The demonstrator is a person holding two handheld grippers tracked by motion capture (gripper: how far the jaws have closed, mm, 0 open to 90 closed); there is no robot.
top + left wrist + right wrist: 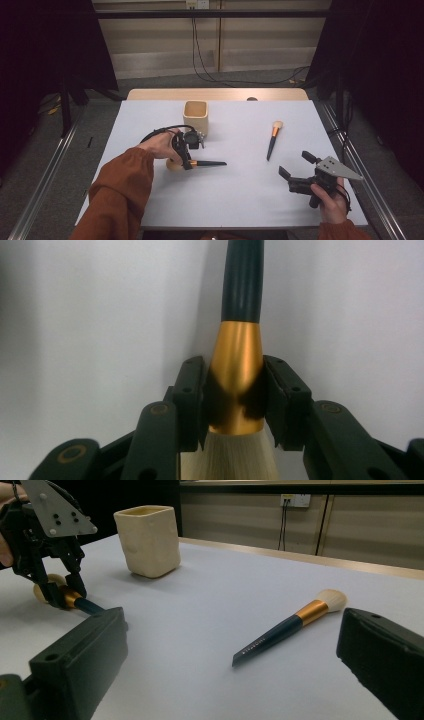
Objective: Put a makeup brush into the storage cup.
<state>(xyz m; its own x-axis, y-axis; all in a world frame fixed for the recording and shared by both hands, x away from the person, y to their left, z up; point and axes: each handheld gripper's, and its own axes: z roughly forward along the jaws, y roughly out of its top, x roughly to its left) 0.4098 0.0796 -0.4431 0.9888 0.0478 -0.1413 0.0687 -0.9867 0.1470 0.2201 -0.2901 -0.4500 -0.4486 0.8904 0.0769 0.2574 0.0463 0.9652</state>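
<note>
Gold-banded brush (197,163) with dark handle lies flat on the table.

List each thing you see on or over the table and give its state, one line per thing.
Left gripper: shut on the near makeup brush's gold ferrule.
Near makeup brush: lying flat, gripped.
Far makeup brush: lying flat, untouched.
Cream holder cup: upright, contents hidden.
Right gripper: open, holding nothing.
</note>
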